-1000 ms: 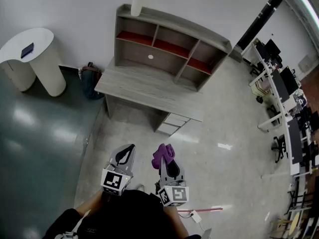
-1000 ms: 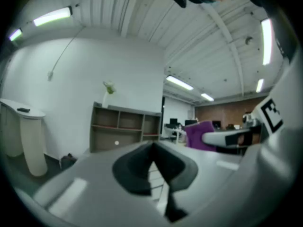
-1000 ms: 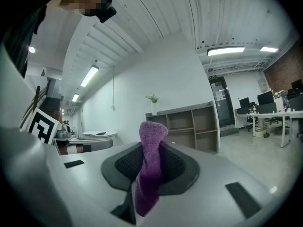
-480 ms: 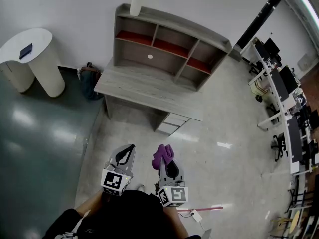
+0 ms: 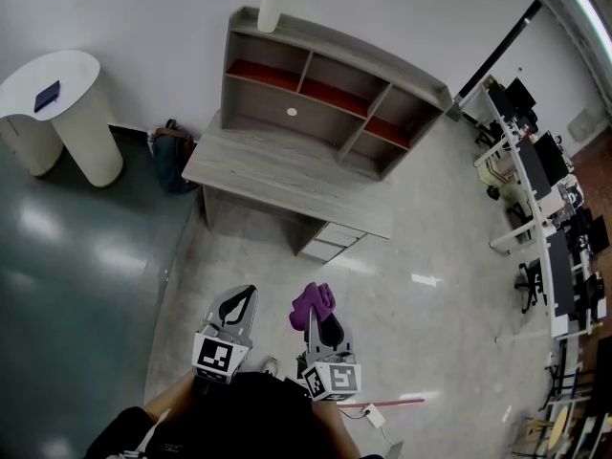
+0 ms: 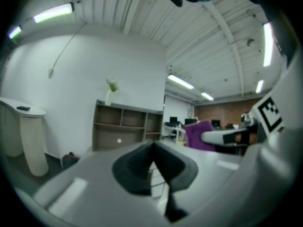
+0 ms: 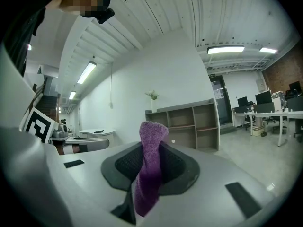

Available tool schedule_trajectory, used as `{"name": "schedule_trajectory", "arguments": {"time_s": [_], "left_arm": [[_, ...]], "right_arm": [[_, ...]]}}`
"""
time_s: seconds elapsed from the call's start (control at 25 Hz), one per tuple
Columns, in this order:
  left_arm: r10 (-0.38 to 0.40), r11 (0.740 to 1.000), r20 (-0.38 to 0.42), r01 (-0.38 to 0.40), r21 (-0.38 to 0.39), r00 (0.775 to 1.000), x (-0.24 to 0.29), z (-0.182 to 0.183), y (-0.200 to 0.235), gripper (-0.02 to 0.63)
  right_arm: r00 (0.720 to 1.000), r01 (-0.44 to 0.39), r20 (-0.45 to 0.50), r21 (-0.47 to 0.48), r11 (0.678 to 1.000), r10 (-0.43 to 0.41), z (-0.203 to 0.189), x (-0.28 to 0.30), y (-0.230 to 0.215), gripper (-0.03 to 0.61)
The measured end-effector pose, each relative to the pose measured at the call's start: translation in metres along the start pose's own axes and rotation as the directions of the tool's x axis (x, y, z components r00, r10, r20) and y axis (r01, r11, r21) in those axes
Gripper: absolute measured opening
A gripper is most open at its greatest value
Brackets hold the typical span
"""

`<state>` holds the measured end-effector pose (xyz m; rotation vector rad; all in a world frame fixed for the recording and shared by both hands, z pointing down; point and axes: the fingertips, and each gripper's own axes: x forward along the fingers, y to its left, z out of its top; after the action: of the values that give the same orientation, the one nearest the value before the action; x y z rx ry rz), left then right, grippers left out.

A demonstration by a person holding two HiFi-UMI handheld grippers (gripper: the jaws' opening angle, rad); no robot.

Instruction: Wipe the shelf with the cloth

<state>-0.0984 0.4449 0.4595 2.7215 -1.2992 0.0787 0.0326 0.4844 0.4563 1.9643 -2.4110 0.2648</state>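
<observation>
Jaws of the right tool (image 7: 147, 171) are clamped on the purple cloth (image 7: 152, 136). It's pinched low down, so a folded lump sticks up past the tips. The left tool (image 6: 152, 148) is squeezed shut too, pad against pad. Both tools are held side by side, close to the person's body, out over the pale floor (image 5: 421, 333) and pointed toward the furniture. So the cloth is up in the air at the right tool, well apart from the shelf (image 5: 320, 89).

That shelf is a grey wooden unit with open compartments, with reddish boards seen in the upper ones. It's set on the back of a grey table (image 5: 277, 175) against the white wall. A white vase (image 5: 271, 8) with a bit of green is stood on the shelf's top left corner. Drawers (image 5: 327, 240) are tucked under the table. A dark bag (image 5: 172, 151) is slumped on the floor at the table's left end. A white round stand (image 5: 81, 122) is seen further left, with a small dark item (image 5: 48, 96) on top. Office desks (image 5: 535, 180) are lined up far off to the right.
</observation>
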Motion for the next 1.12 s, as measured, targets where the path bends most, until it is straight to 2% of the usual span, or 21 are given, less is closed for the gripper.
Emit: {"name": "schedule_trajectory", "arguments": {"time_s": [0.36, 0.6, 0.72, 1.12], "left_arm": [[-0.024, 1.0, 0.018, 0.024, 0.004, 1.0, -0.008, -0.008, 0.044, 0.003], [-0.037, 0.999, -0.024, 0.036, -0.034, 0.999, 0.004, -0.019, 0.056, 0.004], [-0.04, 0.999, -0.047, 0.038, -0.035, 0.998, 0.027, -0.02, 0.06, 0.003], [-0.024, 1.0, -0.014, 0.024, -0.006, 1.0, 0.149, 0.005, 0.073, 0.003]], "right_arm": [[0.998, 0.059, -0.012, -0.001, 0.998, -0.059, -0.012, 0.027, 0.031, 0.077], [0.999, 0.047, -0.024, -0.009, 0.999, -0.047, -0.014, 0.047, 0.034, 0.077], [0.999, 0.048, -0.019, 0.008, 0.999, -0.048, -0.013, 0.065, 0.02, 0.077], [0.999, 0.007, 0.031, -0.019, 1.0, -0.006, 0.014, 0.152, -0.058, 0.077]]}}
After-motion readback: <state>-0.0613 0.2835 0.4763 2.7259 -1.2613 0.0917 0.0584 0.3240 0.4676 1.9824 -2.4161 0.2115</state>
